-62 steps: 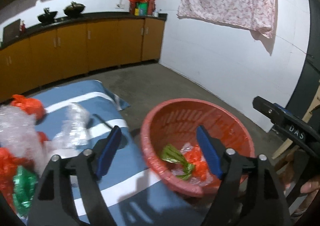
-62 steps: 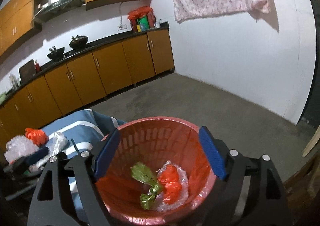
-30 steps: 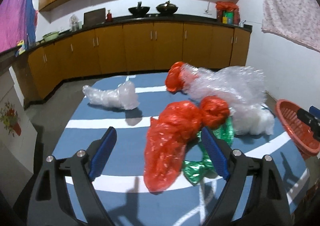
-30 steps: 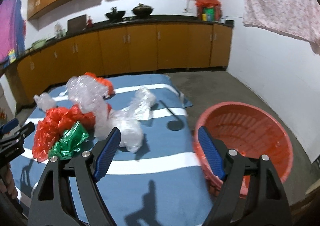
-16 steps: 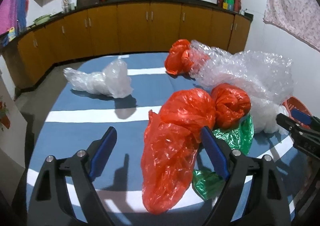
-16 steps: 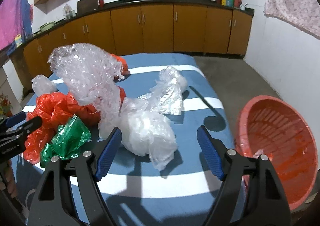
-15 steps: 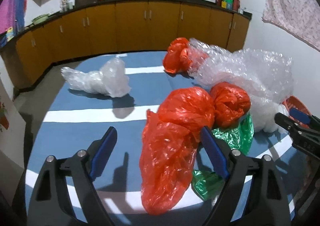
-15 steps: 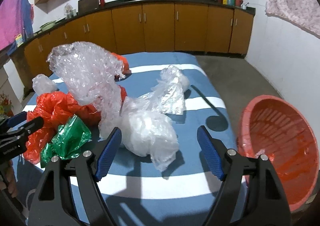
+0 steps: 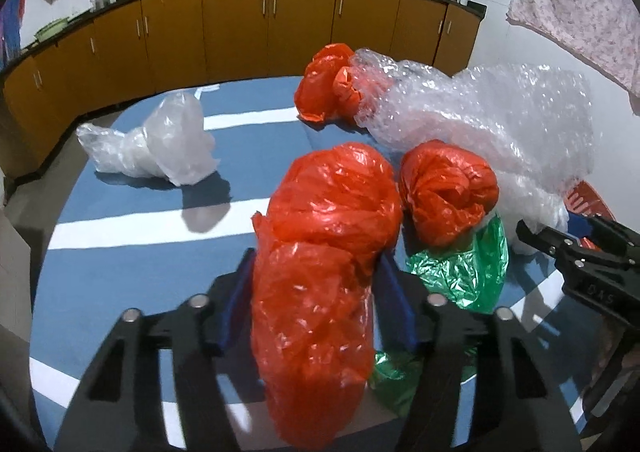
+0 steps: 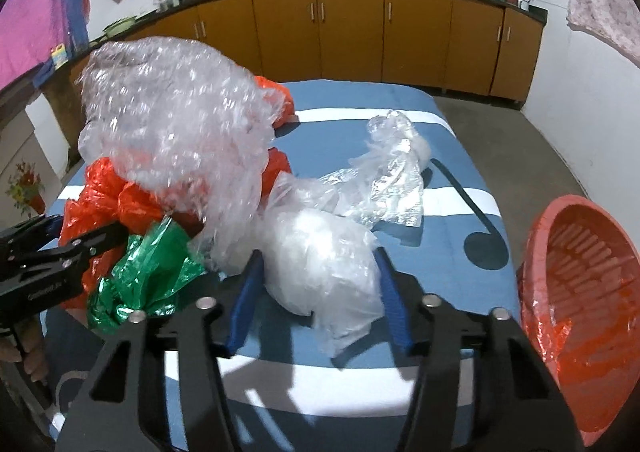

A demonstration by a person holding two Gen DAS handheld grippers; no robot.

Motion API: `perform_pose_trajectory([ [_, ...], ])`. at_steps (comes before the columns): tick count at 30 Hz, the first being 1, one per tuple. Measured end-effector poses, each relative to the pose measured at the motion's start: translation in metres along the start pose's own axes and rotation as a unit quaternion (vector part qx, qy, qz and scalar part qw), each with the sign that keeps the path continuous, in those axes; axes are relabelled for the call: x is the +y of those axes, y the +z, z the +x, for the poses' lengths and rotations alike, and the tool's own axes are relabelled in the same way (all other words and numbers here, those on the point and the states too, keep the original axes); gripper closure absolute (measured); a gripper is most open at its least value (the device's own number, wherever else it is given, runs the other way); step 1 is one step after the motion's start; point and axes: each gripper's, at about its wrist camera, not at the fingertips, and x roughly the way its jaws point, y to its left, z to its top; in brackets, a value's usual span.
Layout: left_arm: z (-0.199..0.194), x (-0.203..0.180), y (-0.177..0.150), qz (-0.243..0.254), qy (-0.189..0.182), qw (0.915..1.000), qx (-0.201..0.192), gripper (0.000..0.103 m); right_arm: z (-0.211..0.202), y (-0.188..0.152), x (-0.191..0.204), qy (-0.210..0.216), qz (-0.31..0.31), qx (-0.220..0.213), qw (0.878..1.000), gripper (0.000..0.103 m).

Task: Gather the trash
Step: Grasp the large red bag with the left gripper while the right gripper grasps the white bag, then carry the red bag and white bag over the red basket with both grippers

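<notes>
My left gripper is open with its blue pads on either side of a long red plastic bag on the blue striped cloth. My right gripper is open around a white crumpled plastic bag. A second red bag, a green foil wrapper, a big wad of bubble wrap and a far red bag lie close by. The red basket stands at the right, off the cloth's edge.
A clear plastic bag lies at the far left of the cloth. Another clear wrapper lies beyond the white bag. Orange cabinets and a black counter run along the back wall. Grey floor lies to the right.
Both grippers have moved down and forward onto the pile. The left now straddles the long red bag, the right straddles the white bag. Their jaws have narrowed.
</notes>
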Motion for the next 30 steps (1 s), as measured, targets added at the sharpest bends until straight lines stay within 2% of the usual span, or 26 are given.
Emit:
perform_pose_trajectory([
  [1, 0.000, 0.001, 0.000, -0.003, -0.001, 1.0000, 0.000, 0.056, -0.001, -0.001, 0.001, -0.001, -0.001, 0.000, 1.000, 0.056],
  [4, 0.000, 0.002, -0.002, -0.006, -0.004, 1.0000, 0.001, 0.065, -0.005, -0.005, 0.002, -0.001, -0.001, -0.001, 1.000, 0.061],
  [9, -0.008, 0.007, -0.008, -0.016, 0.000, 0.9999, -0.005, 0.073, -0.015, -0.011, 0.004, -0.004, 0.001, -0.001, 1.000, 0.064],
  [19, -0.043, 0.022, -0.031, -0.040, 0.005, 0.9990, -0.017, 0.074, -0.047, -0.034, -0.007, -0.012, 0.015, -0.009, 1.000, 0.064],
  [26, -0.073, 0.019, -0.037, -0.044, -0.007, 0.9983, -0.037, 0.074, -0.072, -0.045, -0.019, -0.028, 0.036, -0.022, 0.999, 0.064],
  [30, -0.090, 0.012, -0.036, -0.040, -0.017, 0.9976, -0.053, 0.074, -0.096, -0.047, -0.028, -0.044, 0.049, -0.044, 0.997, 0.064],
])
